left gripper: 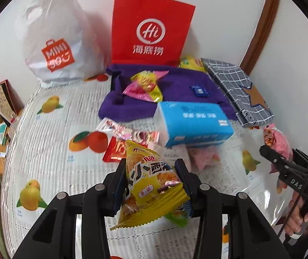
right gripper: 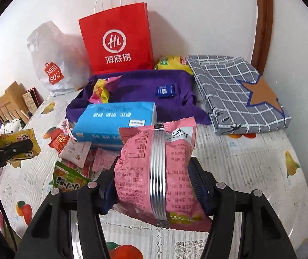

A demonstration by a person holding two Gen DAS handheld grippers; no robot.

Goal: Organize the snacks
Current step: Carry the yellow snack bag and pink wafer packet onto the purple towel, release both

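My left gripper (left gripper: 151, 165) is shut on a yellow snack packet (left gripper: 151, 179), lifted above the table. In the right wrist view, that gripper (right gripper: 19, 149) and its yellow packet (right gripper: 23, 140) show at the left edge. My right gripper (right gripper: 154, 166) is shut on a pink snack packet (right gripper: 141, 161) with a silver seam, also held off the table. From the left wrist view, the right gripper (left gripper: 280, 158) appears at the far right with the pink packet (left gripper: 277, 140). Loose snack packets (left gripper: 128, 138) lie in a pile beside a blue tissue pack (left gripper: 194, 123).
A purple cloth (left gripper: 182, 82) carries a pink-and-yellow snack (left gripper: 147, 86) and a small blue packet (left gripper: 199, 90). Behind it, a red paper bag (left gripper: 151, 30) and a white plastic bag (left gripper: 54, 38) stand against the wall. A folded grey checked cloth (right gripper: 235, 90) lies at the right. The fruit-print tablecloth (left gripper: 52, 129) covers the table.
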